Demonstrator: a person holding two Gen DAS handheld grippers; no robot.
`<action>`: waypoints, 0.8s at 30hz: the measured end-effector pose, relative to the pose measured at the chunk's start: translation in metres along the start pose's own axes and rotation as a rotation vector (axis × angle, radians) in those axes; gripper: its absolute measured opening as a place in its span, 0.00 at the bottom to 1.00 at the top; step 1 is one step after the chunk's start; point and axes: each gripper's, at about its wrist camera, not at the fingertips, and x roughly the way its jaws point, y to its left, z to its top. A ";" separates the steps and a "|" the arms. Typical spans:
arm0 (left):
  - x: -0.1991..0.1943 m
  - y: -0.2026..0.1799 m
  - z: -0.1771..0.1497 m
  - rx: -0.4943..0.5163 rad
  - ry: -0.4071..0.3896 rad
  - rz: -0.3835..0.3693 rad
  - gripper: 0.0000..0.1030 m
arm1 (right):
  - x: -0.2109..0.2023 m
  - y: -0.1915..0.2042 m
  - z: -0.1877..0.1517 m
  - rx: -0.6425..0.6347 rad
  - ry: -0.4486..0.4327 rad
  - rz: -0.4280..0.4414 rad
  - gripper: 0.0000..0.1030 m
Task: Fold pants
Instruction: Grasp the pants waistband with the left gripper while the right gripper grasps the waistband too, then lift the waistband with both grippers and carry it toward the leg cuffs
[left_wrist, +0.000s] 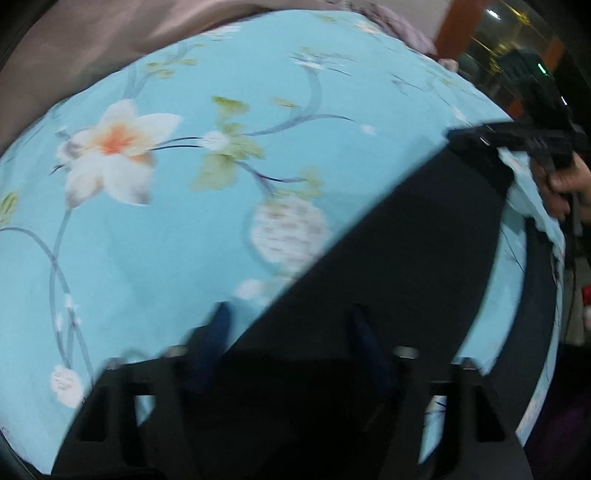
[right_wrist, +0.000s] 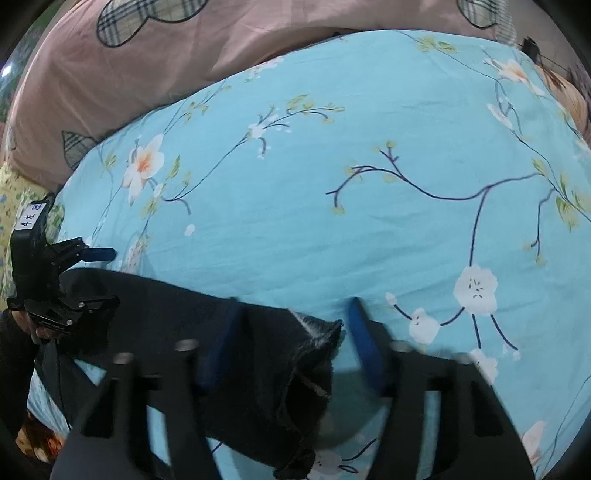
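Observation:
The black pants (left_wrist: 399, 251) lie on a light-blue floral bedsheet (left_wrist: 155, 229), stretched between my two grippers. My left gripper (left_wrist: 291, 332) is open, its blue fingers (left_wrist: 218, 332) spread, and the pants' edge runs between them. In the right wrist view my right gripper (right_wrist: 291, 332) is open, and a bunched end of the pants (right_wrist: 295, 354) lies between its blue fingers (right_wrist: 221, 339). The left gripper also shows in the right wrist view (right_wrist: 99, 277), open over the pants. The right gripper shows far right in the left wrist view (left_wrist: 454, 134), at the pants' far corner.
A pink quilt with plaid shapes (right_wrist: 184, 55) lies along the far side of the bed. The sheet's edge (left_wrist: 546, 221) drops off at the right. A yellow patterned cloth (right_wrist: 14, 199) lies at the left.

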 end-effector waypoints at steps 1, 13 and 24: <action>-0.001 -0.007 -0.002 0.017 -0.002 0.003 0.27 | -0.001 0.000 0.000 -0.006 0.003 0.016 0.32; -0.080 -0.084 -0.061 -0.115 -0.164 0.085 0.07 | -0.062 0.019 -0.041 -0.174 -0.160 0.090 0.09; -0.103 -0.147 -0.129 -0.213 -0.199 0.067 0.07 | -0.101 0.035 -0.109 -0.426 -0.286 0.148 0.09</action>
